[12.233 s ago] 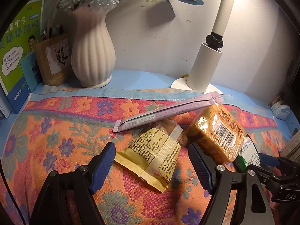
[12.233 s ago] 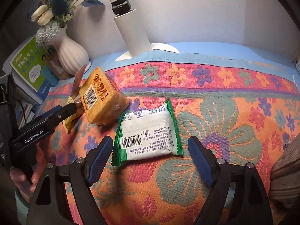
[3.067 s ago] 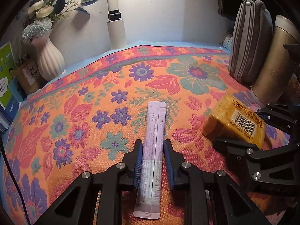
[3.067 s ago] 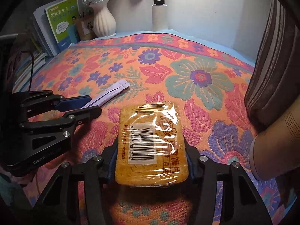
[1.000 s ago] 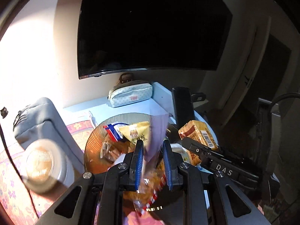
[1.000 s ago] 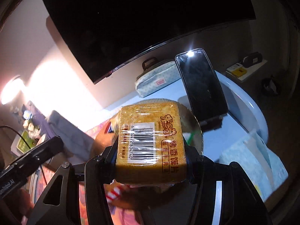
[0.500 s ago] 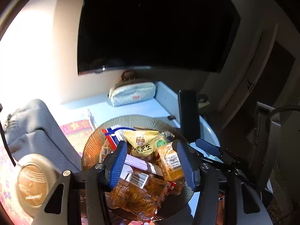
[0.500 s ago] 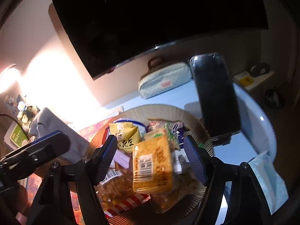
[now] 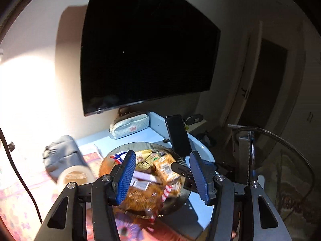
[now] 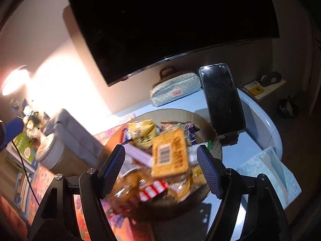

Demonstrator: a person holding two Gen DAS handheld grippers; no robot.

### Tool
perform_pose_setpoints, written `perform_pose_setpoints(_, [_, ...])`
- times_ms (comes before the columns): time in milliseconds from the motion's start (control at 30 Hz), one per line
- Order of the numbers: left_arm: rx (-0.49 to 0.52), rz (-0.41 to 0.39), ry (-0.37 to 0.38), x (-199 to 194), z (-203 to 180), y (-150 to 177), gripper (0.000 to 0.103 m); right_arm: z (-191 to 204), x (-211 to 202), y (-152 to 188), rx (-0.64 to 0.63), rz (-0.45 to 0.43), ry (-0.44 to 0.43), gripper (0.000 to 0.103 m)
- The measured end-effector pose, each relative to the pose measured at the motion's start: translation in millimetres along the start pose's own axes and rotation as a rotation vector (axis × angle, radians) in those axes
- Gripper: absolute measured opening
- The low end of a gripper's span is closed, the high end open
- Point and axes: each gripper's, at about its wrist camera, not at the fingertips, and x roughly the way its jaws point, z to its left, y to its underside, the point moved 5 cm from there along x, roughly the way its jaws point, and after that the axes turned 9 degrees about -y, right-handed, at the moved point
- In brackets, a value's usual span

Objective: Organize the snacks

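A round ribbed snack bowl [image 9: 140,145] [image 10: 215,138] stands on the blue table end, heaped with several packets. The orange barcoded cracker pack [image 10: 170,153] [image 9: 165,169] lies on top of the heap. The purple stick packet [image 9: 143,175] [image 10: 138,154] lies beside it, with a yellow peanut packet [image 10: 142,132] behind. My left gripper [image 9: 162,176] is open and empty above the bowl. My right gripper [image 10: 161,172] is open and empty above the bowl; its tip [image 9: 180,169] shows in the left wrist view.
A black phone [image 10: 221,98] stands on a holder right behind the bowl. A dotted pencil case [image 10: 175,91] lies under the wall-mounted TV [image 10: 170,20]. A grey pouch [image 10: 74,134] and a round tin [image 10: 49,150] sit left; a tissue pack [image 10: 268,170] lies right.
Both grippers have pulled back and up from the bowl, still open. The cracker pack and purple stick released earlier stay on the heap.
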Motion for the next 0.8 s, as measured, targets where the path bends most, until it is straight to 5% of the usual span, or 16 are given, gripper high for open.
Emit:
perform_pose_setpoints(267, [-0.026, -0.076, -0.137, -77, 57, 24, 0.056, 78, -9, 26, -0.129, 0.041, -0.072, 0.080])
perform_pose_setpoints(467, [-0.095, -0.095, -0.331, -123, 130, 57, 0.071, 168, 4, 59, -0.291, 0.106, -0.160, 0.081])
perform_pose_setpoints(600, [-0.166, -0.089, -0.437, -144, 182, 89, 0.072, 231, 22, 88, -0.425, 0.161, -0.211, 0.083])
perform_pose_setpoints(800, [-0.229, -0.067, -0.688, -149, 257, 140, 0.088, 291, 72, 120, -0.497, 0.195, -0.222, 0.085])
